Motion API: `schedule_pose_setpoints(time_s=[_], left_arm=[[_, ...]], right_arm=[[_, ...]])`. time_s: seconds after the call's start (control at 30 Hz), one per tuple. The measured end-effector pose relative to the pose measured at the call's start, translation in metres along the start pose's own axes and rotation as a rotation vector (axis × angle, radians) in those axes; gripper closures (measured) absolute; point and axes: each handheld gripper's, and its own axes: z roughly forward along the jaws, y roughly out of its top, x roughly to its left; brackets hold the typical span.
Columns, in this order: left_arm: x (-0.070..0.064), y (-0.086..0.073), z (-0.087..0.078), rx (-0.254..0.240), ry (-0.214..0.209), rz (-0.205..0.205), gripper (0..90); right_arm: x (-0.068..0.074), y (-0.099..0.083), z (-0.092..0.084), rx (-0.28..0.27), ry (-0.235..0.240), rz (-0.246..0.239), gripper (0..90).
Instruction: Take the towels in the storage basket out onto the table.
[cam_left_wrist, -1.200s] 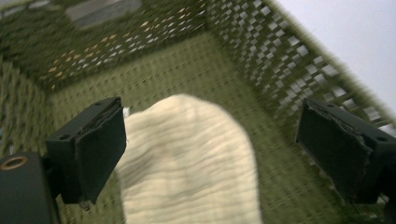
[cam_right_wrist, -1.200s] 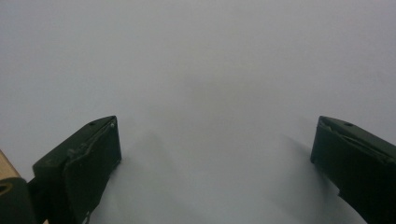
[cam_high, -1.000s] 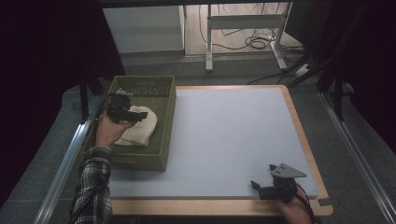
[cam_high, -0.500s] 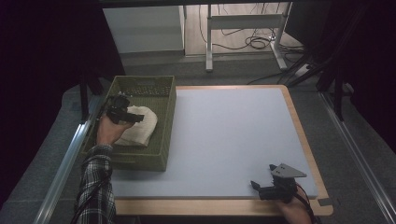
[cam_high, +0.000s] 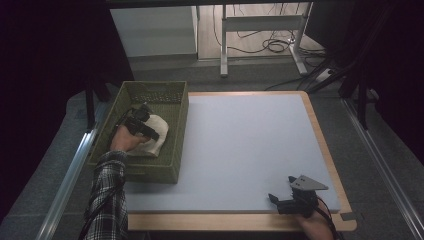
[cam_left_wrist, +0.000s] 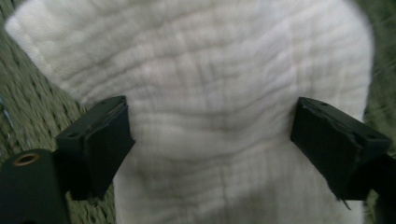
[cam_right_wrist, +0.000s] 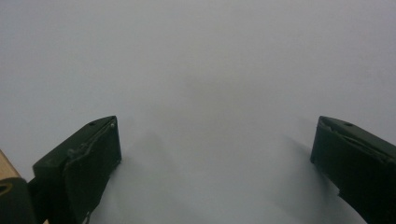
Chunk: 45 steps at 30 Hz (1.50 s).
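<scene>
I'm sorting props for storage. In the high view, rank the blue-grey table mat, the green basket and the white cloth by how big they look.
Largest to smallest in the high view:
1. blue-grey table mat
2. green basket
3. white cloth, lying inside the basket and partly covered by the left gripper, so its full extent is unsure.

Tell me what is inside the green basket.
The green basket holds a cream cloth, with the left claw open over it. The woven floor shows beside the cloth; anything under it is hidden.

Lab: framed test table, floor cables, dark curtains.
</scene>
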Motion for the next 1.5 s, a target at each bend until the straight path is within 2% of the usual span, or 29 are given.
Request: schedule_pose_setpoints(time_s=[0.1, 0.17, 0.27, 0.3, 0.37, 0.5, 0.67, 0.93, 1.5], left_arm=[[-0.001, 0.000, 0.003, 0.054, -0.005, -0.012, 26.7], [-0.001, 0.000, 0.002, 0.061, -0.021, -0.014, 40.1], [-0.001, -0.001, -0.001, 0.063, -0.028, -0.017, 61.3], [-0.002, -0.001, -0.002, 0.067, -0.021, -0.007, 68.4], [-0.003, -0.001, -0.003, 0.066, -0.019, -0.004, 76.1], [-0.002, -0.001, -0.009, 0.032, -0.026, -0.019, 78.9], [-0.002, -0.002, -0.023, -0.019, -0.042, -0.011, 79.3], [-0.004, -0.007, -0.049, -0.123, -0.035, 0.002, 79.2], [-0.007, -0.024, -0.095, -0.282, -0.041, 0.031, 79.1]], right_arm=[[0.000, 0.000, 0.000, 0.000, 0.000, 0.000, 1.7], [0.000, 0.000, 0.000, 0.000, 0.000, 0.000, 1.7], [0.000, 0.000, 0.000, 0.000, 0.000, 0.000, 1.7], [0.000, 0.000, 0.000, 0.000, 0.000, 0.000, 1.7], [0.000, 0.000, 0.000, 0.000, 0.000, 0.000, 1.7], [0.000, 0.000, 0.000, 0.000, 0.000, 0.000, 1.7], [0.000, 0.000, 0.000, 0.000, 0.000, 0.000, 1.7], [0.000, 0.000, 0.000, 0.000, 0.000, 0.000, 1.7], [0.000, 0.000, 0.000, 0.001, -0.001, 0.000, 1.7]])
